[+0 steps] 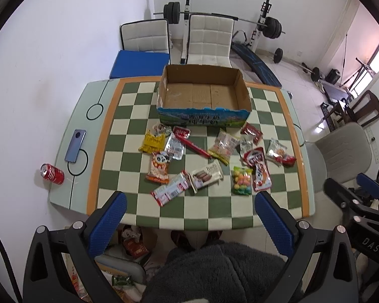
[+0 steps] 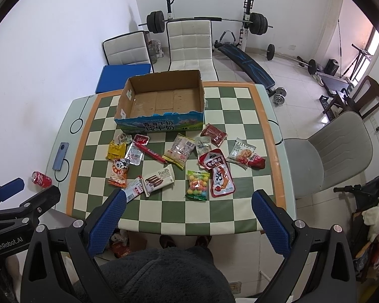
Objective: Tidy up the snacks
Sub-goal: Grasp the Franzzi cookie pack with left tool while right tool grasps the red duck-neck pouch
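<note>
Both tools, left tool [image 1: 189, 199] and right tool [image 2: 189, 198], gape wide above desk [image 1: 108, 136], nothing held. Snack packets [image 1: 216, 147] overlap: risk pinching two, dragging neighbours; box [image 1: 202, 117] empty.

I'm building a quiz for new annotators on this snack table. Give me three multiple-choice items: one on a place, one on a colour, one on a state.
1. Where does the soda can lie?
A. in the box
B. on the table's pale left edge
C. on a chair

2. What colour are the pads of the left tool?
A. blue
B. yellow
C. white

3. What state is the cardboard box in?
A. closed
B. open, no snacks inside
C. open, full of snacks

Answers: B, the can lies on its side near the phone; A, both pads show blue; B, the bare bottom shows, and the snack packets lie on the checkered table.
</note>
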`<state>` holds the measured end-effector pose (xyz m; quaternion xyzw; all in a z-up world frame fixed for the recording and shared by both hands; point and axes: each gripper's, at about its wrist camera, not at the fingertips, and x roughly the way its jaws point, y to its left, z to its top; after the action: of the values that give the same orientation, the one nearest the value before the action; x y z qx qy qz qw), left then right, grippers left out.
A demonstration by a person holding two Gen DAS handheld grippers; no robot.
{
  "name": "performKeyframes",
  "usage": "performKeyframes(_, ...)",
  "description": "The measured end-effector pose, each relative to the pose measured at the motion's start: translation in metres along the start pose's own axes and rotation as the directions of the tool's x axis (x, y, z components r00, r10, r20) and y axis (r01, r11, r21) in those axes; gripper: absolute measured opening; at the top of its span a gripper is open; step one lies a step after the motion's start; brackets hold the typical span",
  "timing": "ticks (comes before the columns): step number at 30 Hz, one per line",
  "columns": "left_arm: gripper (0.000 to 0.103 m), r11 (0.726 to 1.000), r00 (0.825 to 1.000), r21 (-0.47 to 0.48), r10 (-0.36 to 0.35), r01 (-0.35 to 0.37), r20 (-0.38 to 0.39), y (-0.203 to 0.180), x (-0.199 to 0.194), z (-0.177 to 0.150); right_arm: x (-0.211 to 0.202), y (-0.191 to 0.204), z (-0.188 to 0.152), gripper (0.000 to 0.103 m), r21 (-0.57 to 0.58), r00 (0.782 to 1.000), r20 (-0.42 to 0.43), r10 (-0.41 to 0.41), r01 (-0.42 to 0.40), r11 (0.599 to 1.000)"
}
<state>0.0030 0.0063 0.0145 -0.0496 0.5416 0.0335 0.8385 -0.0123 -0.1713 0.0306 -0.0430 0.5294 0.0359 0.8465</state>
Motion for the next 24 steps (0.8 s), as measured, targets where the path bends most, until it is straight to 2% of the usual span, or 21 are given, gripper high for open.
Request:
performKeyframes(3,0.103,0.999,0.999,0.01,0.046,-0.047,0.02,0.005,0.018,0.013,0.006,-0.003,0.01,0.101,-0.004,0.997,0.07,-0.013,0.014,1.0)
performKeyframes(5,0.103,0.996,0.996,0.018,0.084,-0.084,0.007,0.01,0.042,0.028,0.023,-0.01,0.021,0.101,0.002,0.998,0.064,-0.028,0.028,1.0)
performKeyframes(8,0.103,0.991,0.991,0.036,0.132,-0.131,-0.029,0.013,0.084,0.036,0.066,-0.033,0.031,0.101,0.066,0.999,-0.036,0.027,-0.024,0.997)
performKeyframes(11,0.103,0.988,0.985,0.069,0.147,-0.142,-0.089,0.013,0.133,0.039,0.121,-0.059,0.032,0.101,0.144,0.985,-0.156,0.076,-0.054,0.988)
performKeyframes(17,0.103,0.967,0.97,0.218,0.172,-0.132,-0.175,-0.014,0.228,0.026,0.256,-0.094,0.015,0.101,0.239,0.926,-0.36,0.116,-0.029,0.971)
performKeyframes(21,0.103,0.922,0.954,0.377,0.184,-0.084,-0.238,-0.045,0.294,0.019,0.339,-0.098,0.001,0.101,0.253,0.877,-0.461,0.138,-0.02,0.967)
performKeyframes(24,0.103,0.876,0.945,0.482,0.165,-0.008,-0.284,-0.066,0.333,0.012,0.387,-0.095,-0.01,0.101,0.239,0.843,-0.518,0.145,-0.021,0.971)
